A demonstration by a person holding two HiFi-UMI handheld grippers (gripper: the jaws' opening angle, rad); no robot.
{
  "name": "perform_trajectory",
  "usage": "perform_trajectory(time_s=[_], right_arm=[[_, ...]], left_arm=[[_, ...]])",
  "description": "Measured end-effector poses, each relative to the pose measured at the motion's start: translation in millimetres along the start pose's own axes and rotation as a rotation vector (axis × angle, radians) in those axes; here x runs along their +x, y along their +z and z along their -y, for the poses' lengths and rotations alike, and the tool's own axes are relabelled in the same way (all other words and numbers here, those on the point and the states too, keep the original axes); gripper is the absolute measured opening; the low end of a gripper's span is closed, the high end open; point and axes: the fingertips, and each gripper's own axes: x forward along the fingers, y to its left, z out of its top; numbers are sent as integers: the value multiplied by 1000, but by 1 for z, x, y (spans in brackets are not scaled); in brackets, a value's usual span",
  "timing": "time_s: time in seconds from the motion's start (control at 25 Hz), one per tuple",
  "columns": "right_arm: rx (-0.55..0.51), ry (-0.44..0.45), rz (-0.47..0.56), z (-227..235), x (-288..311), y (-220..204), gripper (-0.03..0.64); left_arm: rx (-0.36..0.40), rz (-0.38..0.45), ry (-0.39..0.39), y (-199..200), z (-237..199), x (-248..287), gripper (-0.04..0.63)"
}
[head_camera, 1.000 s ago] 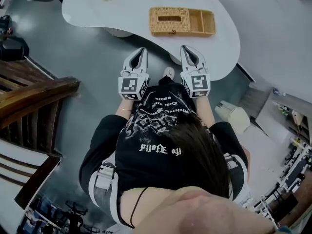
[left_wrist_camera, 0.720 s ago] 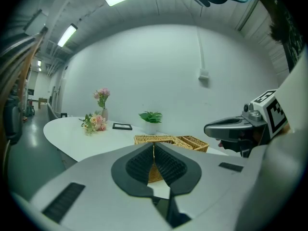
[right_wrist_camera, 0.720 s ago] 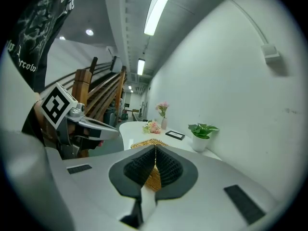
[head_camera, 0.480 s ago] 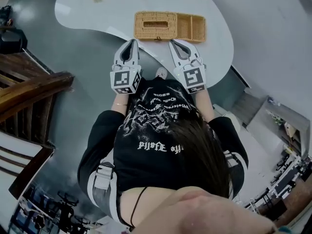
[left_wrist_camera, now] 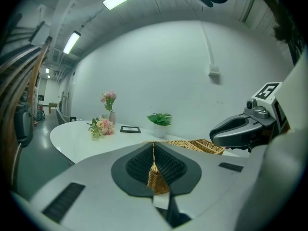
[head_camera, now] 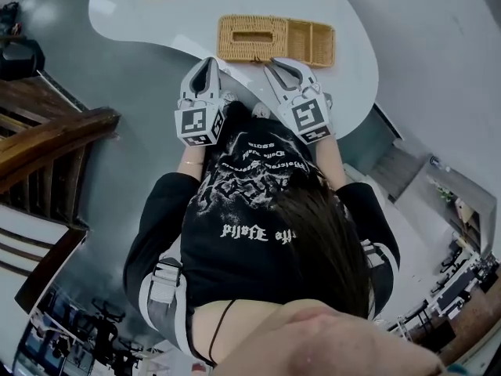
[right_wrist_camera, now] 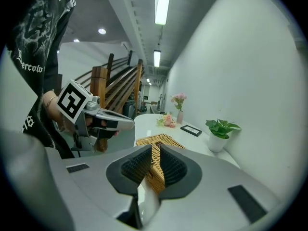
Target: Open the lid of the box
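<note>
**Both grippers at the box, lid not yet lifted**

From the head view I see the wicker box (head_camera: 309,45) lying lengthwise near the front edge of the white table (head_camera: 156,14). Its lid (head_camera: 250,37), the part with the slot, covers the left portion and sits flat. The right portion shows open compartments.

My left gripper (head_camera: 207,61) points at the box's near left corner, with its tip just beside the wicker. In the left gripper view (left_wrist_camera: 154,146) the jaws meet at their tips and are clenched on nothing. Only a wedge of wicker shows through the hollow behind the pads (left_wrist_camera: 137,165).

My right gripper (head_camera: 271,63) angles in toward the front edge of the lid. In the right gripper view (right_wrist_camera: 153,150) its jaws are drawn in close, with a thin slit left between the pads (right_wrist_camera: 132,170), and they grip nothing. The box's weave (right_wrist_camera: 144,141) fills that slit. I cannot tell from any view whether either tip actually touches the box.

Further back on the table stand a bunch of flowers (left_wrist_camera: 101,126), a small frame (left_wrist_camera: 130,129) and a potted plant (left_wrist_camera: 160,121), all well apart from the box.
</note>
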Motion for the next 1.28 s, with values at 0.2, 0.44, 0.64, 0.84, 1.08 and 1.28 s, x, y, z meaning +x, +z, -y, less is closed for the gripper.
perform_trajectory(time_s=[0.2,0.44,0.64,0.84,1.08,1.28], right_arm=[[-22,27,-46,-4,11,2,81],[-59,91,-114,-10,22,-3,95],[-146,112,-223,-13,31,-21,117],[-174,118,-262,-17,46,-24,117],[-220,122,-329,-18,55,-38,73],[-219,118,-342,-12,53,-43,38]], left_arm=[[20,-19,-17,5,-7,6,25],[44,-44,-29,2,-11,8,25],[40,-62,-15,-5,-16,6,25],[30,-74,-11,-11,-26,0,25],[93,-78,-17,-16,-28,-6,25],[78,-79,-4,-21,-29,-7,25]])
